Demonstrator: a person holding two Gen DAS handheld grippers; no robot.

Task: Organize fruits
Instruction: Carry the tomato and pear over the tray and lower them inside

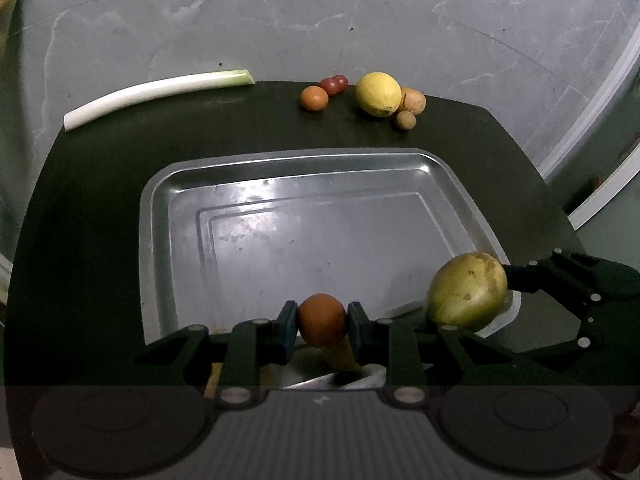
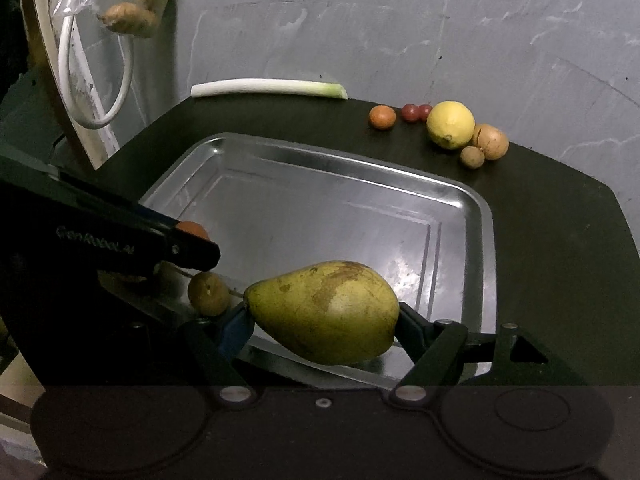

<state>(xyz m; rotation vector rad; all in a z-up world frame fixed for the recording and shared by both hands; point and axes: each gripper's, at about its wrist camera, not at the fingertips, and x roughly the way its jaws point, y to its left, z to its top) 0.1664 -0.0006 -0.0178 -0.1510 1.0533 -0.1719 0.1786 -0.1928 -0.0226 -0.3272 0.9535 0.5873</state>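
Note:
My left gripper (image 1: 322,320) is shut on a small orange fruit (image 1: 322,319) at the near edge of the metal tray (image 1: 320,168). My right gripper (image 2: 322,320) is shut on a green-yellow pear (image 2: 326,312) above the tray's near edge (image 2: 280,152); the pear also shows in the left wrist view (image 1: 466,292). At the table's far edge lie a lemon (image 1: 378,93), an orange fruit (image 1: 314,98), red grapes (image 1: 334,84) and brown fruits (image 1: 414,101). A small brown fruit (image 2: 209,294) sits by the tray's near left corner.
A leek (image 1: 156,94) lies at the far left of the dark table. A ginger root (image 2: 134,12), a white cable (image 2: 96,76) and a plastic bag hang at the left in the right wrist view. A grey wall stands behind.

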